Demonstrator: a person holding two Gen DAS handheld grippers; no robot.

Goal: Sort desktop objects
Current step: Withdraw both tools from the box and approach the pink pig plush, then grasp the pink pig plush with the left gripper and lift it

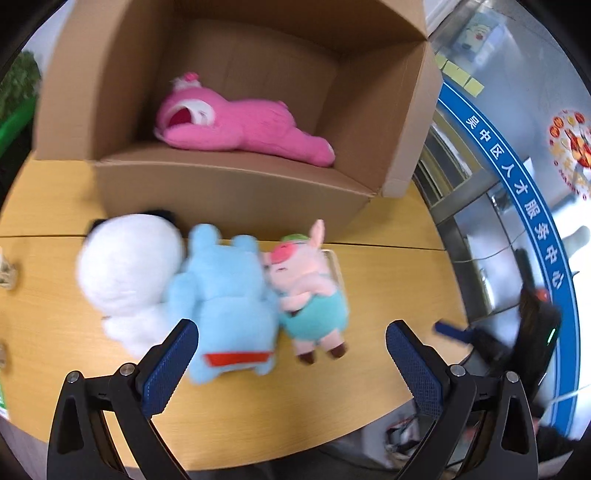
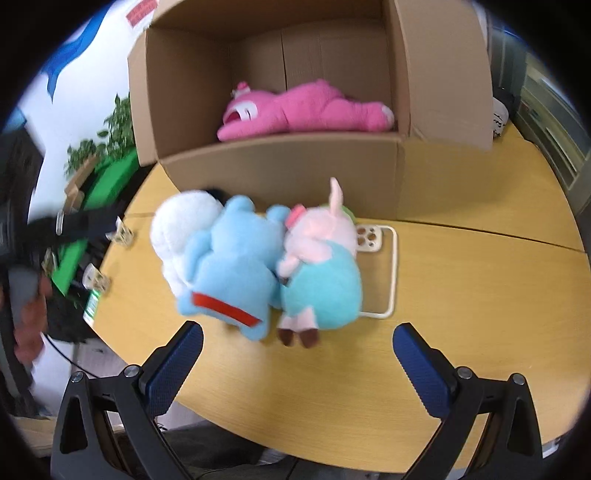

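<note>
Left tongs (image 1: 291, 354) spread wide, nothing between, above near edge of bench (image 1: 44, 206). Right tongs (image 2: 297, 356) likewise apart, holding nothing. Just beyond: blue plush (image 1: 225, 306), white plush (image 1: 129, 266) and pig plush (image 1: 306, 291) bunched, touching. Pig lies partly on phone case (image 2: 384, 266). Behind: cardboard box (image 1: 236, 195), pink plush (image 1: 240, 125) lying inside.

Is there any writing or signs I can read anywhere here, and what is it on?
"吴中区人才服务中心": white characters on the blue band across the glass at right.
Round red sticker on the same glass: too blurred to read.
Yellow notes and the poster above: nothing legible.
Red label on the box flap: too blurred.
The toys show no lettering.
</note>
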